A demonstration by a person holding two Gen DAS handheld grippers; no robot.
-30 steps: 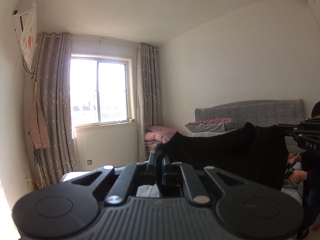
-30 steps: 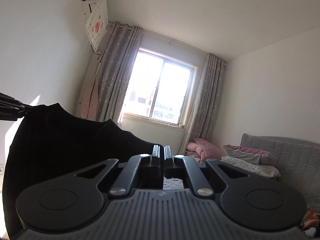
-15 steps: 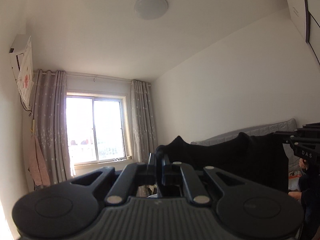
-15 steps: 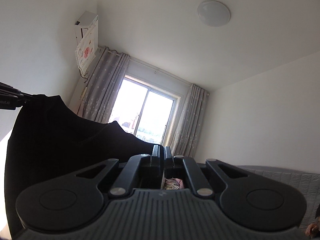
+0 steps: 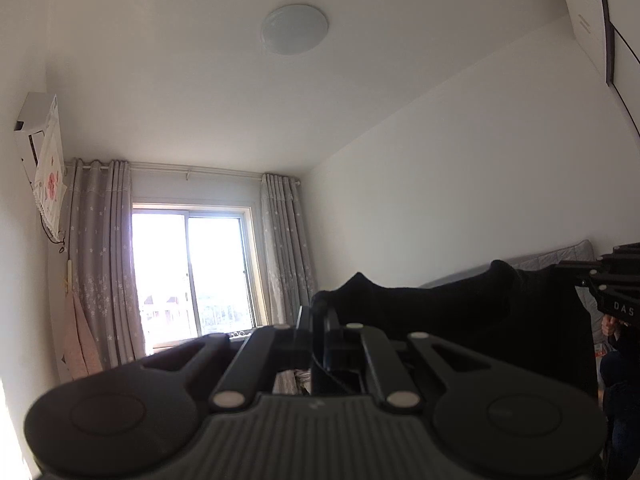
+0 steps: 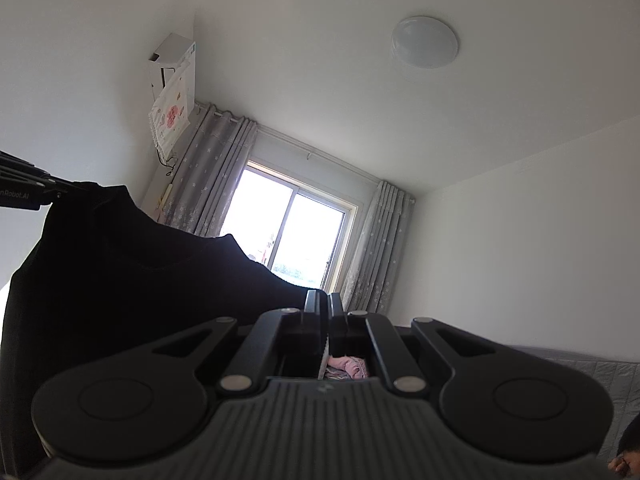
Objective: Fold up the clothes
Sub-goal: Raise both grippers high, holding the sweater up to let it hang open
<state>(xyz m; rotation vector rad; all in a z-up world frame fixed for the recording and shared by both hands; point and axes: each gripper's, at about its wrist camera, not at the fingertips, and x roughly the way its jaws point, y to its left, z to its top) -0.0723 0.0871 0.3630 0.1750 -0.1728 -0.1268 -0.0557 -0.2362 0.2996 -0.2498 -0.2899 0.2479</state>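
A black garment [image 5: 460, 320] hangs stretched in the air between my two grippers. My left gripper [image 5: 318, 312] is shut on one upper corner of it; the cloth runs off to the right, where the right gripper's body [image 5: 616, 280] shows at the frame edge. In the right wrist view my right gripper [image 6: 323, 300] is shut on the other upper corner, and the black garment [image 6: 140, 272] spreads to the left up to the left gripper's body [image 6: 24, 188]. Both cameras tilt up toward the ceiling. The garment's lower part is hidden.
A bright window [image 5: 192, 276] with grey curtains [image 5: 100, 264] is ahead. An air conditioner [image 5: 40, 148] hangs at the upper left and a ceiling lamp [image 5: 294, 28] above. A grey bed headboard [image 6: 580, 372] and pink bedding [image 6: 348, 364] lie low at the right. A pink garment [image 5: 78, 340] hangs by the curtain.
Both grippers have risen and tilted upward with the black garment held between them. The bed and pillows have dropped out of view and the ceiling lamp has come in.
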